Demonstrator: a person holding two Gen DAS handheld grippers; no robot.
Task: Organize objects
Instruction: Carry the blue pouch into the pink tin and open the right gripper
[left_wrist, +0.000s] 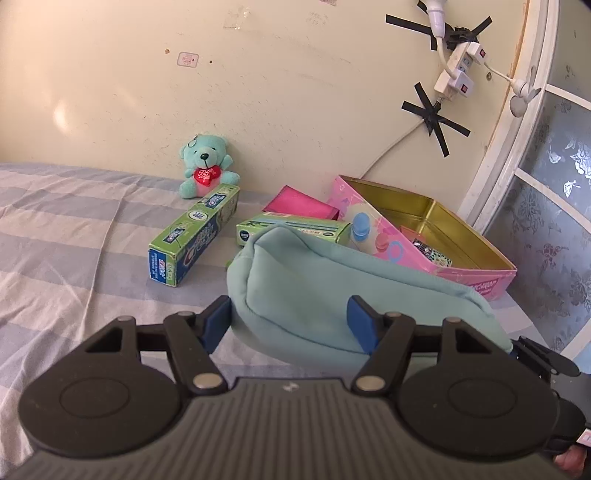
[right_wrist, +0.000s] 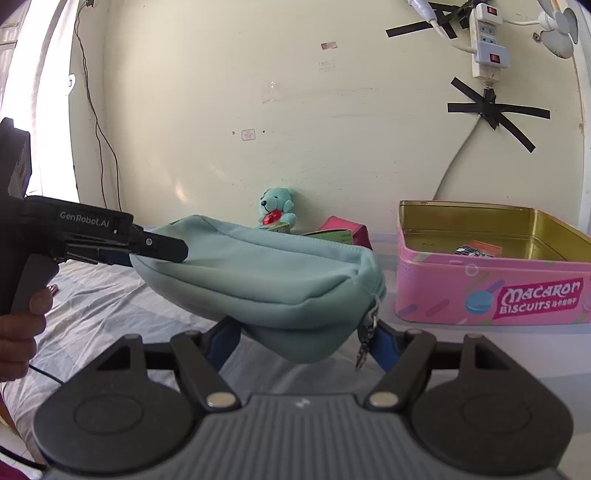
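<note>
A light teal zip pouch (left_wrist: 306, 280) hangs just above the striped bed sheet (left_wrist: 74, 229), held from both ends. My left gripper (left_wrist: 290, 317) is shut on one end, its blue pads pressing the fabric. In the right wrist view that gripper (right_wrist: 159, 251) clamps the pouch's (right_wrist: 266, 273) left end. My right gripper (right_wrist: 304, 339) is shut on the other end, beside the dangling zipper pull (right_wrist: 367, 332). An open pink biscuit tin (right_wrist: 443, 291) stands to the right with a few small items inside.
Two green toothpaste boxes (left_wrist: 195, 236) (left_wrist: 291, 229), a pink box (left_wrist: 301, 203) and a teal plush bear (left_wrist: 207, 166) lie near the wall. The tin (left_wrist: 476, 273) sits by a window frame (left_wrist: 517, 147). A power strip (right_wrist: 487, 40) hangs taped on the wall. A hand (right_wrist: 22, 325) grips the left handle.
</note>
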